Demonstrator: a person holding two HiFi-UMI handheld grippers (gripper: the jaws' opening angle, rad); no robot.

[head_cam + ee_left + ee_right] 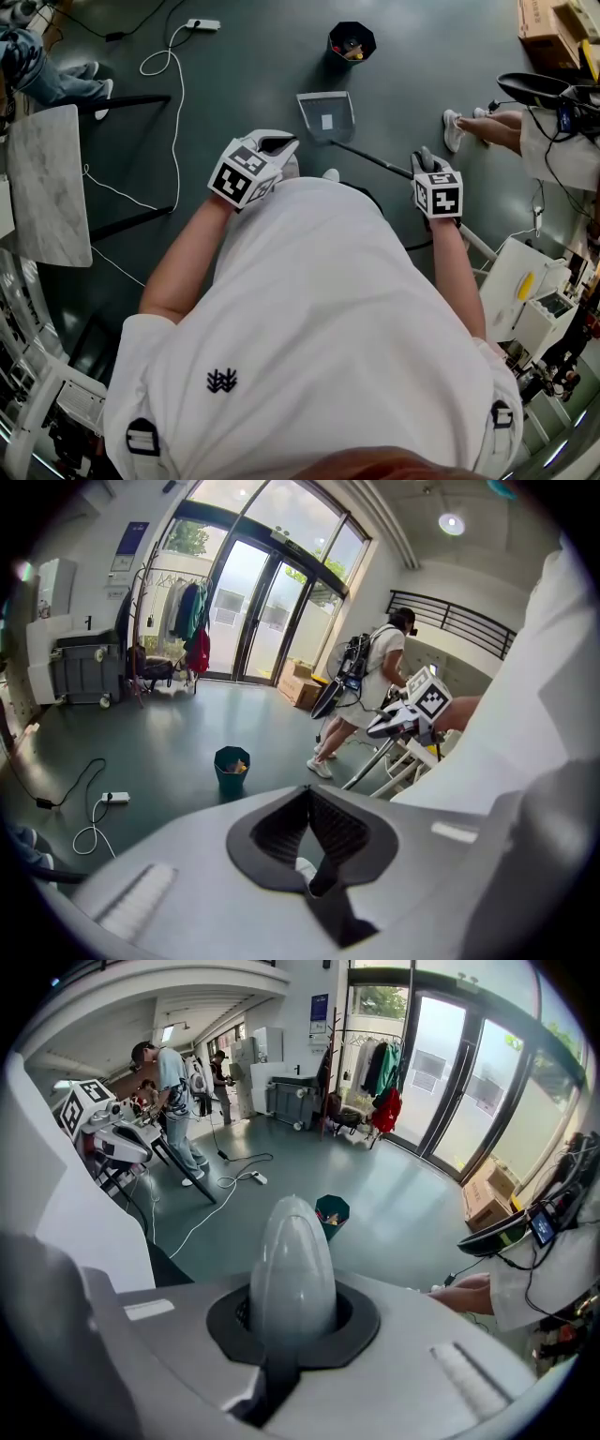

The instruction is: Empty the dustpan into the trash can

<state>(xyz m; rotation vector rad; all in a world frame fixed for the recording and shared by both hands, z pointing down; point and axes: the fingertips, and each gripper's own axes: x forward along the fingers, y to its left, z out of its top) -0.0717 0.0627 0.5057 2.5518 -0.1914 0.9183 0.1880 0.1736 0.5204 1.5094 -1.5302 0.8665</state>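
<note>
The dustpan (pixel 325 114) sits on the floor, upper middle of the head view, near the trash can (pixel 352 42). It looks like light, stiff plastic, likely to swing on its long handle (pixel 373 159). Your right hand-held gripper (pixel 292 1312) clamps the handle's rounded top. Your left hand-held gripper (pixel 309 836) is closed on nothing. The pan's contents are too small to tell.

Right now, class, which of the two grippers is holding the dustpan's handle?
The right gripper: its jaws are closed around the rounded end of the grey handle that runs to the dustpan. The left gripper has its jaws shut on nothing.
</note>
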